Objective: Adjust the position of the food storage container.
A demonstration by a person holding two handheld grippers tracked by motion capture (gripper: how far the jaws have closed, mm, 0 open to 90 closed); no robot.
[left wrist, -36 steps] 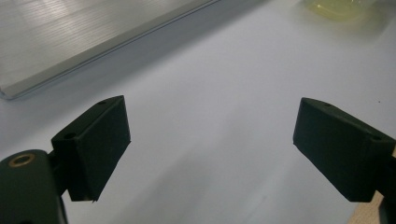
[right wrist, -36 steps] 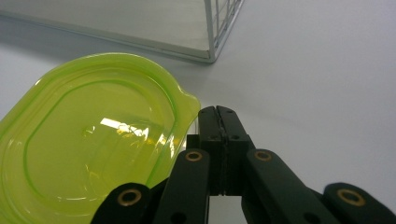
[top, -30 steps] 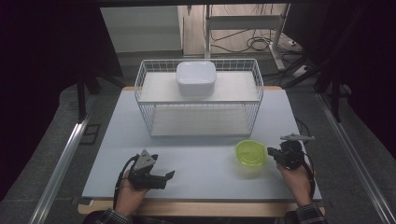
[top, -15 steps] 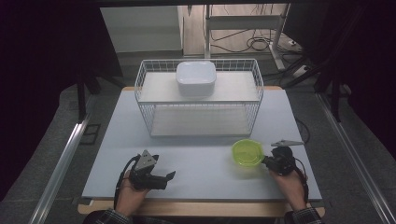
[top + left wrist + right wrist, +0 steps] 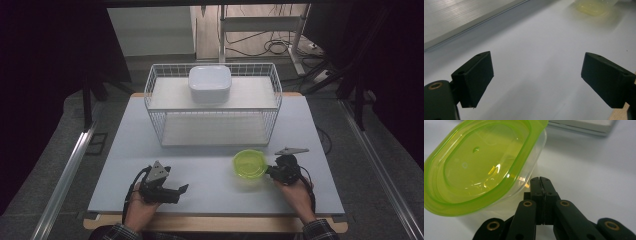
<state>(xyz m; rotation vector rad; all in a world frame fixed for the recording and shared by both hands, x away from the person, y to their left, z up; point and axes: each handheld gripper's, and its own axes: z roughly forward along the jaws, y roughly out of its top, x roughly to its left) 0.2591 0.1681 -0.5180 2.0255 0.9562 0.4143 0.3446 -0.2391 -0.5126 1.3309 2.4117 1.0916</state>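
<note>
The right claw (image 5: 541, 180), pressed shut and empty, sat against the green-lidded container (image 5: 484, 162); pushing on could have tipped it.

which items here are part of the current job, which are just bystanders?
In play:
green-lidded container, beside the shut right gripper

Bystanders:
wire basket
white box on top of it
left gripper, jaws open on nothing
</note>
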